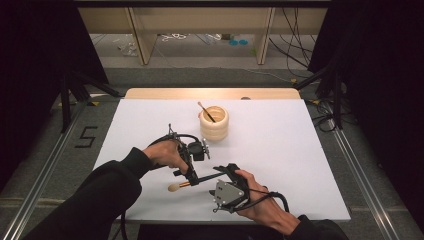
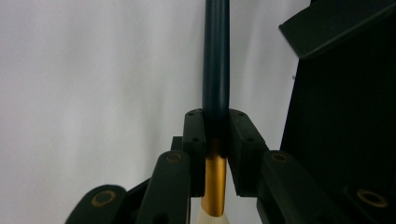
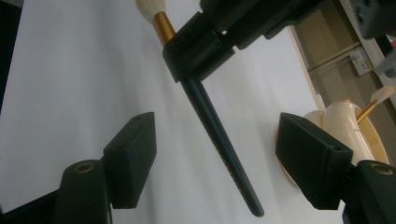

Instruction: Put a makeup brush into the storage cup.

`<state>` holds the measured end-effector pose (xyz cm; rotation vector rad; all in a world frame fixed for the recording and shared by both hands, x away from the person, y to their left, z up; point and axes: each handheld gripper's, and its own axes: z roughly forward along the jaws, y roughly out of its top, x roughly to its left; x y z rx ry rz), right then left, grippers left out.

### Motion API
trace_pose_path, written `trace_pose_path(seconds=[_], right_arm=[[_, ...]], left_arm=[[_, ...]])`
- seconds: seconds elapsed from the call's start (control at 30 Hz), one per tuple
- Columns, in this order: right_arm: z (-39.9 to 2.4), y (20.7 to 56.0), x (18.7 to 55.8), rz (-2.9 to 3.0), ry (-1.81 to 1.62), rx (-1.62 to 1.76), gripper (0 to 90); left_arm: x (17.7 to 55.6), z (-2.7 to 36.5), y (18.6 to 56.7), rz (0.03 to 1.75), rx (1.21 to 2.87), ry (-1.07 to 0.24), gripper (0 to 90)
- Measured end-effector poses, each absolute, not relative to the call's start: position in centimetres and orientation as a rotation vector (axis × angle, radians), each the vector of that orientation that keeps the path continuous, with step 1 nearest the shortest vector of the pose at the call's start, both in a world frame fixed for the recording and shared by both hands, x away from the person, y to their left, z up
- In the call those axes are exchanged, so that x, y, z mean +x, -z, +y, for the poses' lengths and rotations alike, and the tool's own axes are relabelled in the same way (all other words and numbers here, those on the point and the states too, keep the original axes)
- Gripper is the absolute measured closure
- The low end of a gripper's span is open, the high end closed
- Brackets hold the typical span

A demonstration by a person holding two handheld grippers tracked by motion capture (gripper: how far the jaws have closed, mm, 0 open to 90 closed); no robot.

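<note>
Brush (image 1: 186,185) lies level near the table's (image 1: 300,165) front edge, clamped by the left gripper (image 1: 191,177); the right gripper (image 1: 226,172) faces it, jaws apart around its dark handle without touching.

Cream ringed wooden cup (image 1: 214,123) stands upper centre of the white counter (image 1: 300,165), a thin gold-handled brush (image 1: 205,111) leaning in it. Lower centre, left tool (image 1: 191,176) grips the dark-handled makeup brush (image 1: 197,181), right tool (image 1: 224,173) just right, its jaws either side of the handle.
</note>
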<state>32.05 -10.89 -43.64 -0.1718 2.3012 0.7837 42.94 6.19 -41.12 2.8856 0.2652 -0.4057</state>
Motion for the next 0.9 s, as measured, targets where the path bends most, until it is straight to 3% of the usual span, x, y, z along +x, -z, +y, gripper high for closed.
trace_pose_path(seconds=[0.9], right_arm=[[-9.0,44.8,31.6,2.213,-0.584,-0.309,47.3]], left_arm=[[42.8,4.7,40.1,0.264,2.917,0.414,78.1]])
